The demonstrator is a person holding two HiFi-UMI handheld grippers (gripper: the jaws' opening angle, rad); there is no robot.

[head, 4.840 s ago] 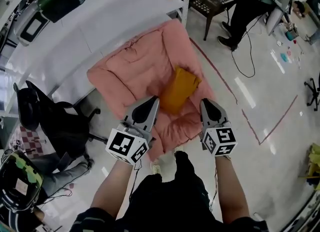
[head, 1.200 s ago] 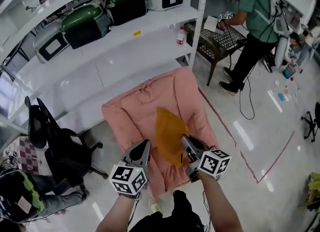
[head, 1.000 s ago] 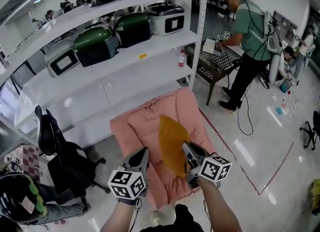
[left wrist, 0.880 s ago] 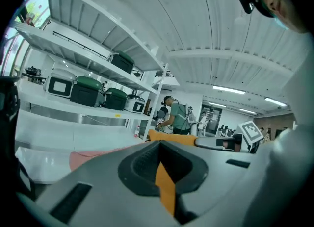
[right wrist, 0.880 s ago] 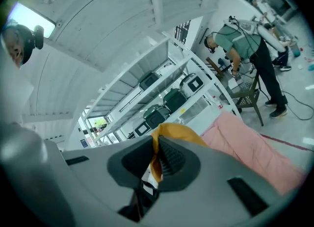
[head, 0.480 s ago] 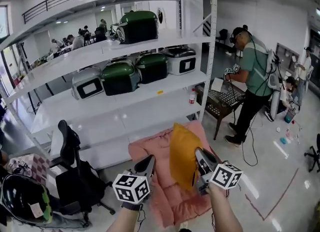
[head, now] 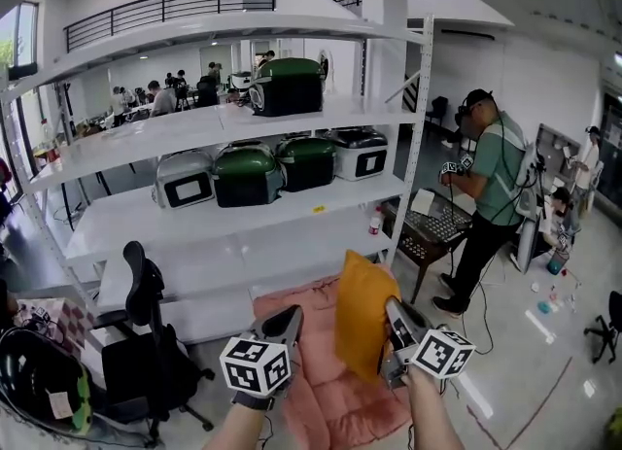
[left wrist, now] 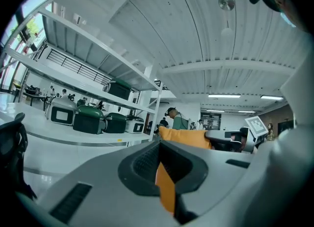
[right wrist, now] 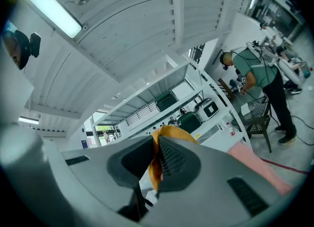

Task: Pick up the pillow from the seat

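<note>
An orange pillow [head: 362,327] hangs upright in the air above the pink cushioned seat [head: 321,409]. My right gripper [head: 392,307] is shut on its right edge. In the right gripper view, orange fabric [right wrist: 171,132] is pinched between the pads of that gripper [right wrist: 156,145], and the pink seat [right wrist: 255,164] lies below to the right. My left gripper [head: 290,314] hovers to the left of the pillow, apart from it and shut on nothing. In the left gripper view the pillow [left wrist: 184,138] shows past the left gripper [left wrist: 159,147], beside the right gripper [left wrist: 221,137].
A white shelving unit [head: 194,132] with green and grey appliances [head: 248,171] stands behind the seat. A black office chair [head: 146,341] is at the left. A person in a green shirt [head: 491,195] stands at a dark mesh table [head: 428,229] on the right.
The pillow has risen clear of the seat in my right gripper. Both grippers have come up, and the head view has tilted up from the floor toward the shelves.
</note>
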